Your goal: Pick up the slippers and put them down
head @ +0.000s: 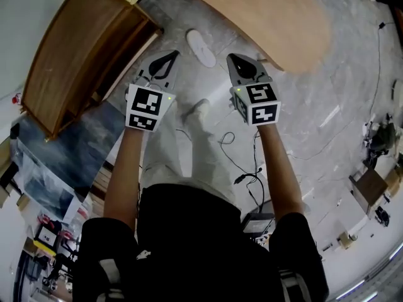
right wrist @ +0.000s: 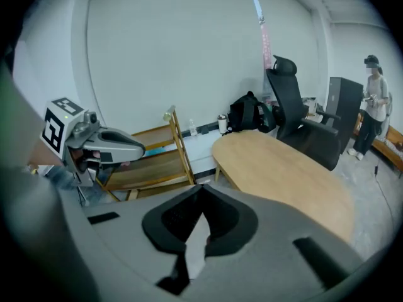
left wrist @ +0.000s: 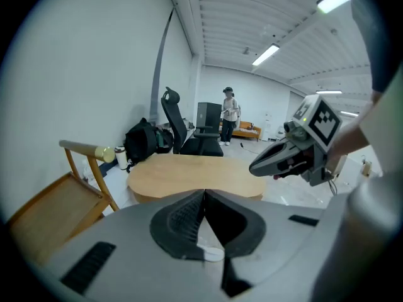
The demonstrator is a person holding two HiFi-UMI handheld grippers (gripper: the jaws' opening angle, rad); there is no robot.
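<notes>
Head view: left gripper (head: 171, 55) and right gripper (head: 232, 58), jaws pressed together and empty, hover near the wooden table (head: 271, 17). A white slipper (head: 201, 48) lies just beside the table's edge.

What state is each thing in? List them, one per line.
Left gripper: shut, empty, held in the air.
Right gripper: shut, empty, held in the air.
Slipper: lying on the floor, untouched.
Table: standing upright.
Office chair: upright, nobody in it.
</notes>
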